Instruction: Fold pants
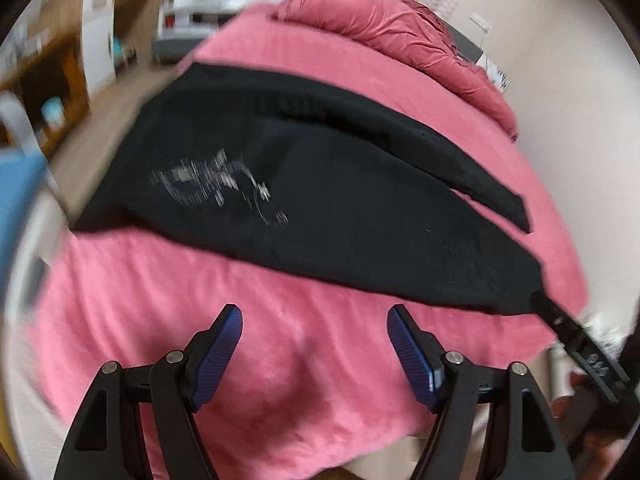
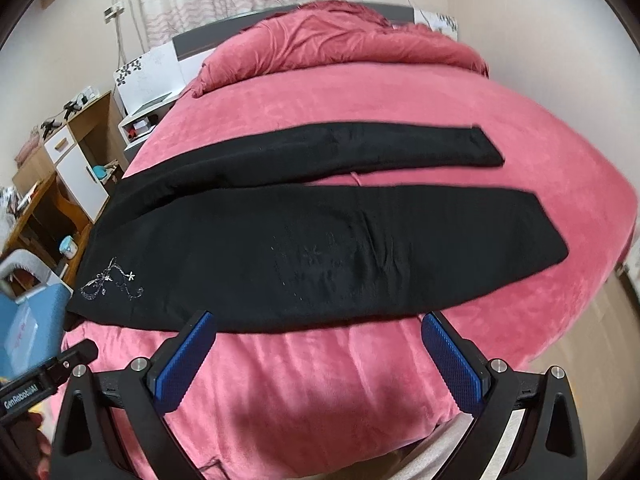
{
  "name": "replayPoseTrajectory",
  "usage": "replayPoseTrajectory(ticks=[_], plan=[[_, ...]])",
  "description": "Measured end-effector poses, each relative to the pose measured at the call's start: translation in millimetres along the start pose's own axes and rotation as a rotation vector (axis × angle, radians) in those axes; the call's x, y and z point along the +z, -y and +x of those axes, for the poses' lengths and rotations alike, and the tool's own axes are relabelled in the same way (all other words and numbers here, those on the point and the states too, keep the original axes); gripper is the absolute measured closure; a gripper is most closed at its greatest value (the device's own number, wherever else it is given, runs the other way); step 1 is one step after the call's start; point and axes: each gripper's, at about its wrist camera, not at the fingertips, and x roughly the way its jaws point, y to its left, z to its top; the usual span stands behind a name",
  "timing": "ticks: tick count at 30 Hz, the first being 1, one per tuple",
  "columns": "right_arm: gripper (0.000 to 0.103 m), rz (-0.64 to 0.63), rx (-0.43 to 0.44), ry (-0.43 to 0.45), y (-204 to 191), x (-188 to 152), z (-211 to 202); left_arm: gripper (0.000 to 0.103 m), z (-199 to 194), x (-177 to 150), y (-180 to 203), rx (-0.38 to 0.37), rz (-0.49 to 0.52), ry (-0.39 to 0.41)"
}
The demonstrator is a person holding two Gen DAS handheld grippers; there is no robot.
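Black pants point(image 2: 320, 248) lie flat across a pink bed point(image 2: 320, 380), waist at the left with a silver embroidered design point(image 2: 110, 282), both legs stretching right, slightly apart. They also show in the blurred left wrist view point(image 1: 320, 208). My right gripper point(image 2: 316, 344) is open and empty, just in front of the near leg's edge. My left gripper point(image 1: 314, 332) is open and empty over the bare bedcover, short of the pants. The right gripper's finger point(image 1: 560, 320) shows at the pants' right end in the left wrist view.
A bunched pink duvet point(image 2: 340, 36) lies at the head of the bed. Wooden shelves and a white cabinet point(image 2: 76, 160) stand to the left. A blue box point(image 2: 28, 328) sits at the left near the waist. The floor shows at the right point(image 2: 592, 328).
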Motion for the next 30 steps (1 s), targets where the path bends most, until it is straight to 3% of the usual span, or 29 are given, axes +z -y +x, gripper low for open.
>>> replayPoseTrajectory(ticks=[4,8,13,17,22,26,30], plan=[[0.0,0.033,0.017,-0.033,18.4,-2.7,15.3,0.027,15.0,-0.1,-40.1,-0.109,-0.189,-0.063],[0.0,0.11,0.064,-0.092,44.0,-8.5,34.0,0.026,13.1,-0.9,-64.6,-0.142,-0.221,0.039],[0.0,0.281,0.13,-0.158,90.7,-17.1,60.0,0.024,13.2,6.6,-77.9,-0.047,-0.172,0.107],[0.001,0.431,0.181,-0.17,126.3,-24.2,76.1,0.021,19.5,12.4,-101.4,-0.073,-0.267,0.138],[0.016,0.627,0.266,-0.154,162.7,-33.0,93.5,0.021,31.0,20.4,-130.4,-0.19,-0.42,0.208],[0.022,0.733,0.336,-0.107,180.7,-33.0,101.1,0.024,41.9,37.9,-140.8,-0.186,-0.474,0.216],[0.042,0.772,0.373,-0.066,187.6,-32.8,110.4,0.028,58.8,47.7,-154.5,-0.173,-0.558,0.189]])
